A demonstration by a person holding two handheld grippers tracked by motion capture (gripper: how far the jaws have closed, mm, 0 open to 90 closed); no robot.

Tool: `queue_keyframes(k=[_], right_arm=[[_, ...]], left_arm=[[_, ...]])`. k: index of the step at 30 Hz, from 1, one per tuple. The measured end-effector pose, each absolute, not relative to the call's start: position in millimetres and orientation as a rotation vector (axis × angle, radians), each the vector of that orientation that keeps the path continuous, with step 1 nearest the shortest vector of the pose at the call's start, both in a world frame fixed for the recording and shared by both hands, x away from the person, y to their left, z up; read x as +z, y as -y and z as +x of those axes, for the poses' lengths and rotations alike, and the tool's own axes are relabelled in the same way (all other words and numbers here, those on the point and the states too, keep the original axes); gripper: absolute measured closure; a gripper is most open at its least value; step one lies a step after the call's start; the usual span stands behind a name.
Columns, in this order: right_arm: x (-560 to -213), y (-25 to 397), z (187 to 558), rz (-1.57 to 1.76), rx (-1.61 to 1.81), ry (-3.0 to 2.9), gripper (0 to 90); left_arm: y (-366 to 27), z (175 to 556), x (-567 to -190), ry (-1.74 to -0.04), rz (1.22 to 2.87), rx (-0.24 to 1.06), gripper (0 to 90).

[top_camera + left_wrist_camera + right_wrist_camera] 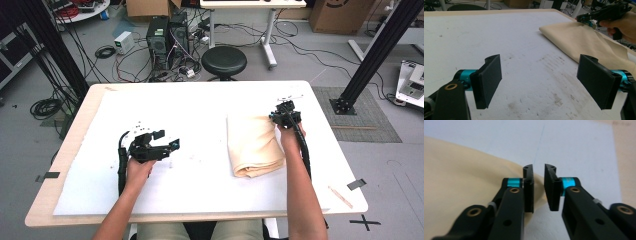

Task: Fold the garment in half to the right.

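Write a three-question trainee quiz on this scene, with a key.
1. True or false: the left claw is open over bare table.
2. Which corner of the cloth is the right claw at: (a) far right, (b) near left, (c) near right?
3. Fill in: the right claw's jaws are nearly ____, with a narrow gap between them.

Key: 1 true; 2 a; 3 shut. The right gripper view does not show cloth between the jaws, so a grip cannot be confirmed.

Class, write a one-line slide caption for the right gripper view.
Right gripper, fingers narrowly parted, poised at the corner of a folded beige cloth on the white table cover.
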State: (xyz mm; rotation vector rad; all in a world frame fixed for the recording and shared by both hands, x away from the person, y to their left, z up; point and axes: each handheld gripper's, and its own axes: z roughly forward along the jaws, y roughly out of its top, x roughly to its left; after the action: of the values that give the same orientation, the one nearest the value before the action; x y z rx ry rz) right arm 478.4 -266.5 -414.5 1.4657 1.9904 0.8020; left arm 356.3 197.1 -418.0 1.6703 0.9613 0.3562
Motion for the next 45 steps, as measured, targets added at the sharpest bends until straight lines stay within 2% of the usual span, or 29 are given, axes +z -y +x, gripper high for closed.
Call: queue_keyframes(k=[3,7,12,14,15,16,17,26,29,32,37,40,45], right_arm=[[-397.6,270.5,460.1,1.416,0.920,-1.975,69.3],[-384.3,267.5,427.2,1.337,1.008,-2.022,66.2],[-400.7,264.2,382.3,1.319,0.927,-2.140,65.4],[-414.3,266.0,370.6,1.345,0.862,-2.168,69.4],[-421.5,268.5,367.2,1.387,0.840,-2.197,76.4],[-427.3,271.5,364.3,1.398,0.823,-2.233,87.0],[-429.5,275.0,358.2,1.387,0.820,-2.223,88.7],[-430.3,291.7,333.4,1.389,0.710,-2.159,88.2],[-419.2,287.0,330.1,1.361,0.806,-2.128,66.1],[-406.3,269.4,323.8,1.250,0.931,-2.116,52.5],[-403.9,224.0,321.7,1.103,1.050,-2.220,52.4],[-414.2,196.0,330.5,1.067,1.044,-2.305,49.0],[-437.3,172.2,332.9,1.044,0.974,-2.486,49.8]], left_arm=[[-199.2,356.4,-417.3,-0.959,1.661,0.357,20.0],[-202.2,355.2,-415.6,-0.952,1.661,0.354,20.0],[-209.1,352.6,-413.7,-0.947,1.662,0.367,20.0],[-210.6,352.3,-414.7,-0.951,1.658,0.361,20.0],[-211.2,352.1,-415.5,-0.953,1.658,0.357,20.0],[-211.7,351.6,-416.4,-0.953,1.663,0.350,20.0],[-211.8,351.7,-416.6,-0.956,1.667,0.352,20.0],[-216.0,351.0,-415.0,-0.955,1.649,0.364,20.0],[-217.4,350.1,-413.8,-0.953,1.644,0.376,20.0],[-217.9,350.2,-413.7,-0.959,1.639,0.372,20.0],[-216.8,350.7,-414.7,-0.957,1.638,0.367,20.0],[-216.7,350.8,-414.7,-0.956,1.636,0.367,20.0],[-217.8,351.1,-414.8,-0.957,1.635,0.373,20.0]])
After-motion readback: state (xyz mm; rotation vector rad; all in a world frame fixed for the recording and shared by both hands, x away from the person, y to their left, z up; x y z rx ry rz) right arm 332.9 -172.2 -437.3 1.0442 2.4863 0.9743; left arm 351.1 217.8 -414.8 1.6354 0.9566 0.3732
